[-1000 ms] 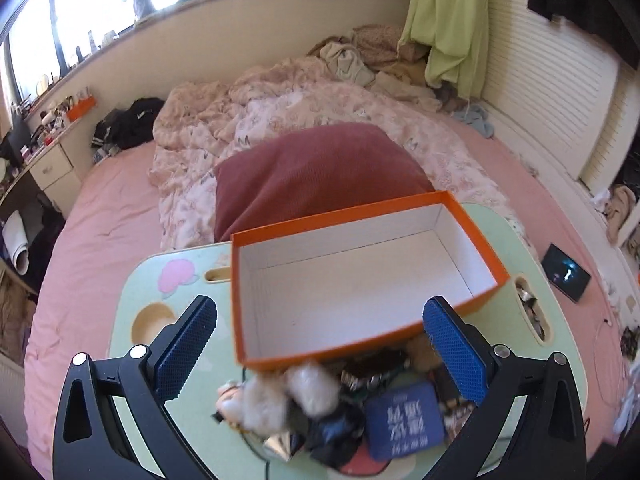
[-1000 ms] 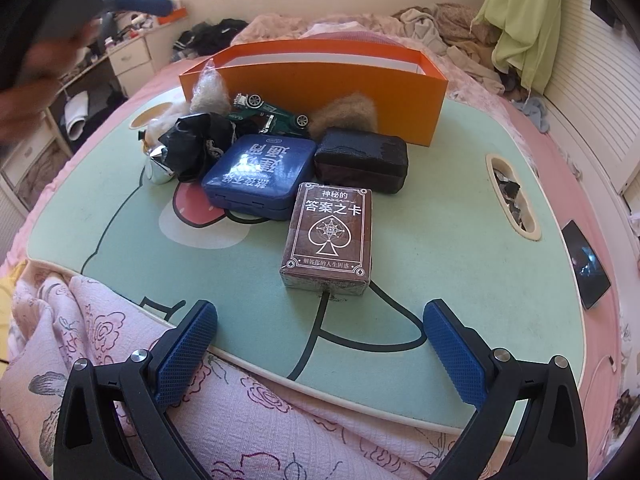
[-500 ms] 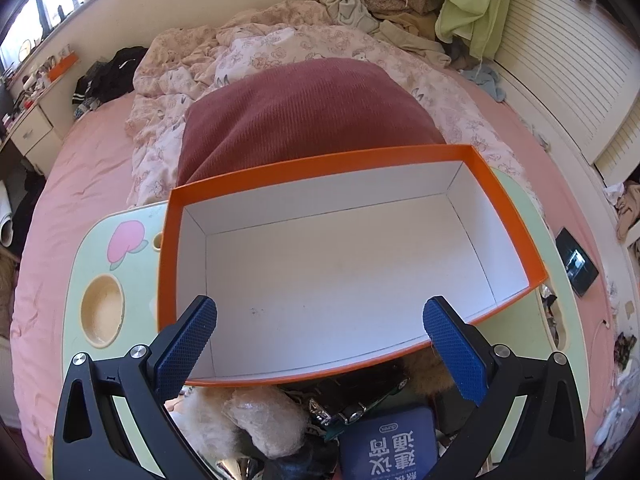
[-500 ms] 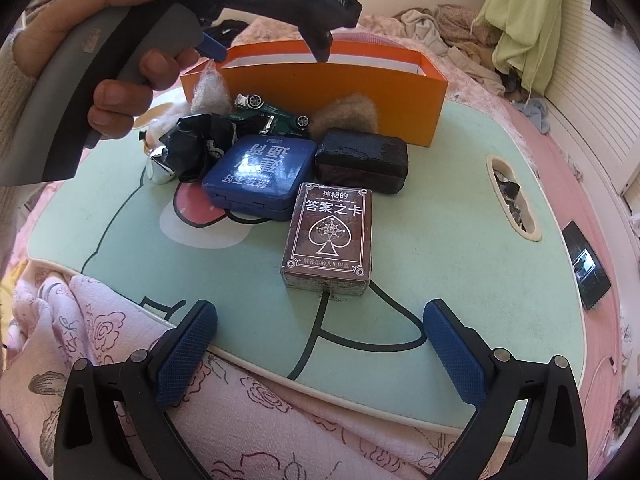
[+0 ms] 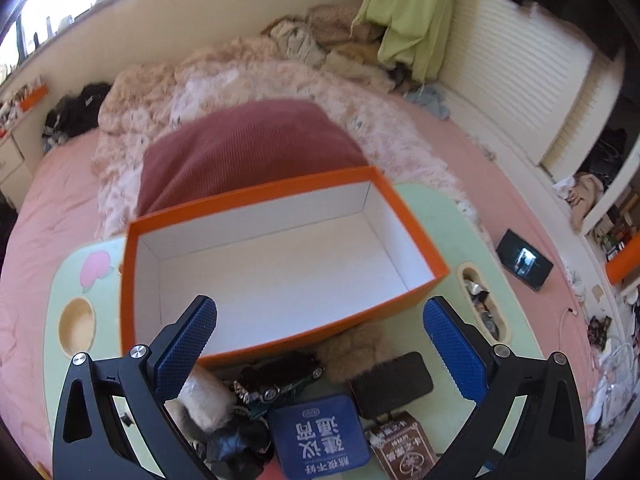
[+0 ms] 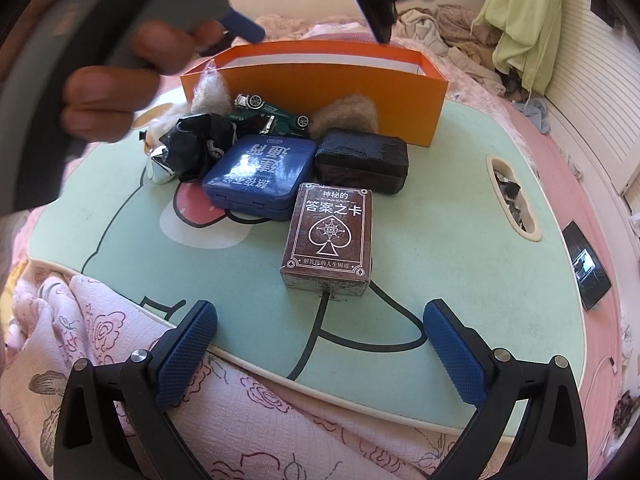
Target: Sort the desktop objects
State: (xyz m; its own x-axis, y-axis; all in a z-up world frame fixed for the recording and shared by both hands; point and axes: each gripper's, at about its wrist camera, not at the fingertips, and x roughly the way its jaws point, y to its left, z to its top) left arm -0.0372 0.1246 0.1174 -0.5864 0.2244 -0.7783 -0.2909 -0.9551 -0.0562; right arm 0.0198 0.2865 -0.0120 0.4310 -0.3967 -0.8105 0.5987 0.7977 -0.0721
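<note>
Nothing sorted yet: box (image 5: 280, 276) ahead of left claw (image 5: 320, 344) empty, tin (image 6: 260, 176) and cards (image 6: 328, 236) beyond right claw (image 6: 320, 344) waiting. Both claws released, holding nothing.

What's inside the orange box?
Nothing yet. The left wrist view shows the orange box with only its bare white floor and walls. The strip along its near wall is hidden by the rim and the left gripper.
</note>
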